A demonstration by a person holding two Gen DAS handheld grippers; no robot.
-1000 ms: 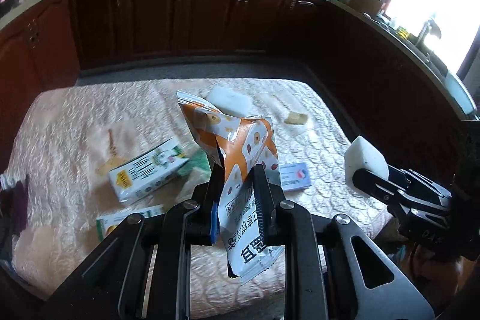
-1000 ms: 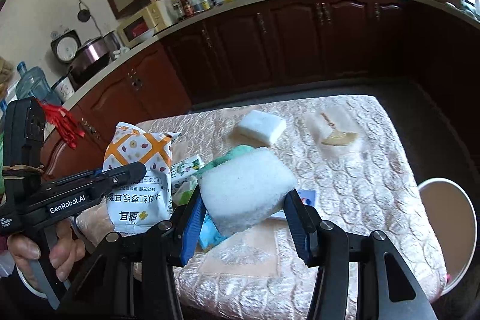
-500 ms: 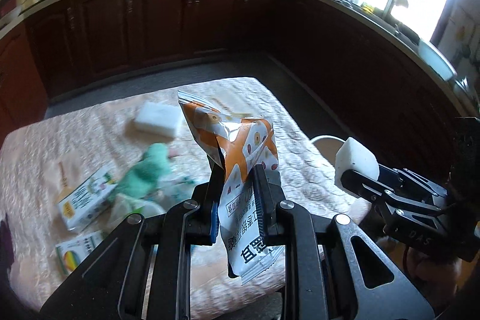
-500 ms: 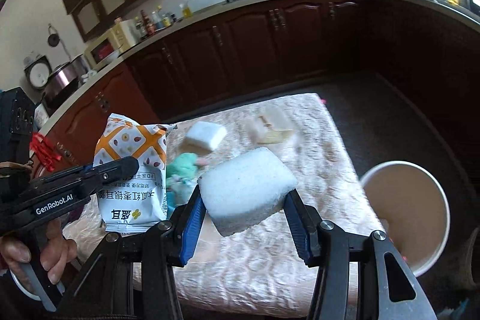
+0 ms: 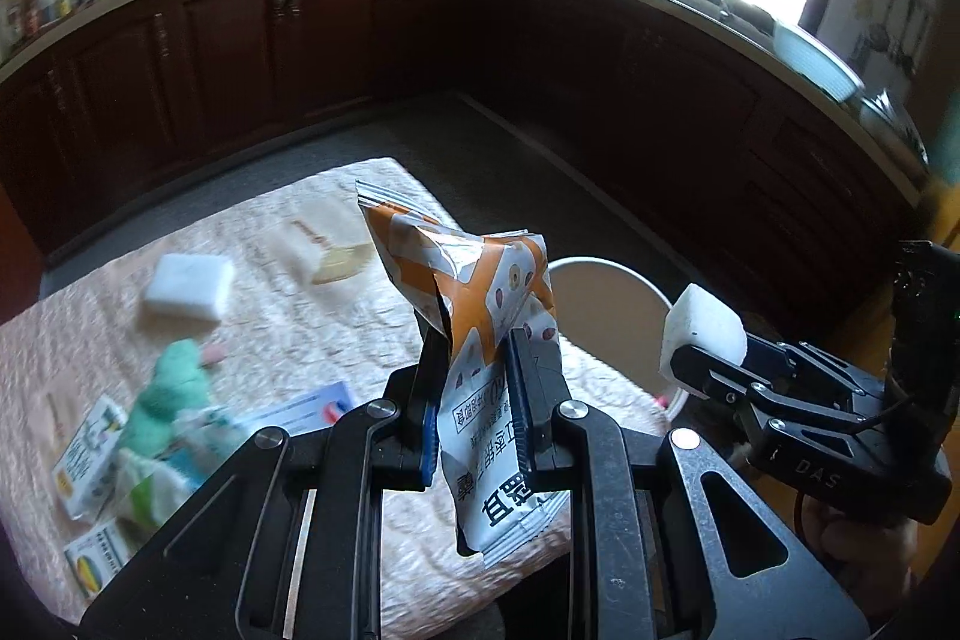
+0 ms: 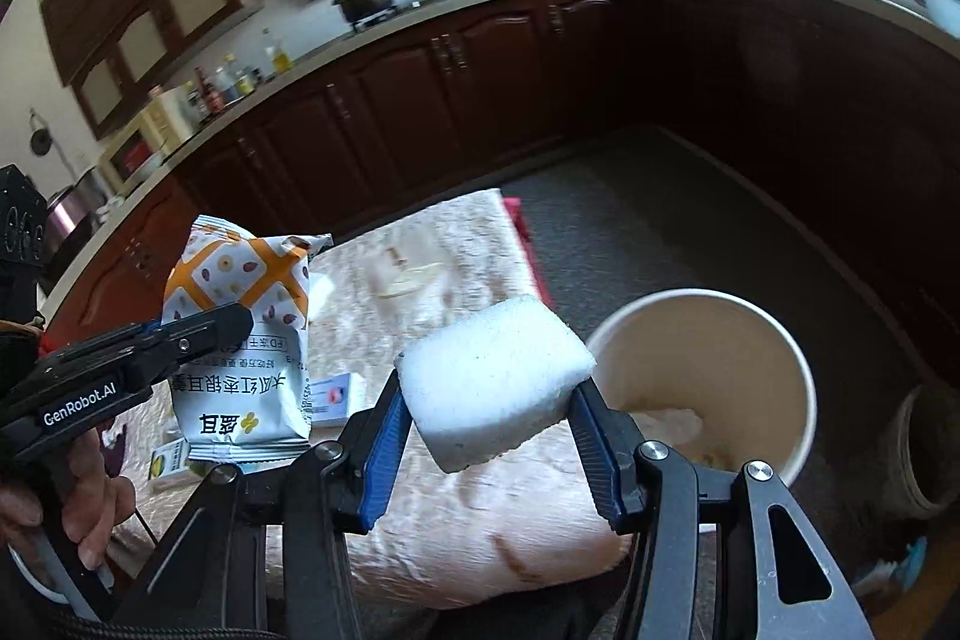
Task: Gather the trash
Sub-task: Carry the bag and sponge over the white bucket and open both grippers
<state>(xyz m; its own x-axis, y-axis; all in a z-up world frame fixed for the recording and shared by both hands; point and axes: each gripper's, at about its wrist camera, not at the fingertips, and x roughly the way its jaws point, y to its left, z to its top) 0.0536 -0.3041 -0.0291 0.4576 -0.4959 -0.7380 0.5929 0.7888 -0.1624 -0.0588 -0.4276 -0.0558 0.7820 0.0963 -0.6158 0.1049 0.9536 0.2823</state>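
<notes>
My left gripper (image 5: pixel 474 388) is shut on an orange-and-white snack wrapper (image 5: pixel 480 316), held upright above the table's right edge. The same snack wrapper (image 6: pixel 246 340) shows at the left of the right wrist view. My right gripper (image 6: pixel 489 400) is shut on a white foam block (image 6: pixel 495 382); that foam block (image 5: pixel 702 334) appears at the right in the left wrist view. A round beige trash bin (image 6: pixel 708 376) stands on the floor just right of the table, with some scraps inside. The trash bin (image 5: pixel 606 304) lies behind the wrapper in the left wrist view.
The table (image 5: pixel 288 304) wears a pale quilted cover and carries a second white foam block (image 5: pixel 189 286), a green cloth (image 5: pixel 174 394), small cartons (image 5: pixel 84 448) and a flat blue-white packet (image 5: pixel 300 409). Dark kitchen cabinets (image 6: pixel 420 100) ring the room. A person's hand (image 6: pixel 90 508) grips the left handle.
Both grippers have swung right across the table with their loads still held. The trash bin has come into view beside the table's edge and now sits close under the foam block.
</notes>
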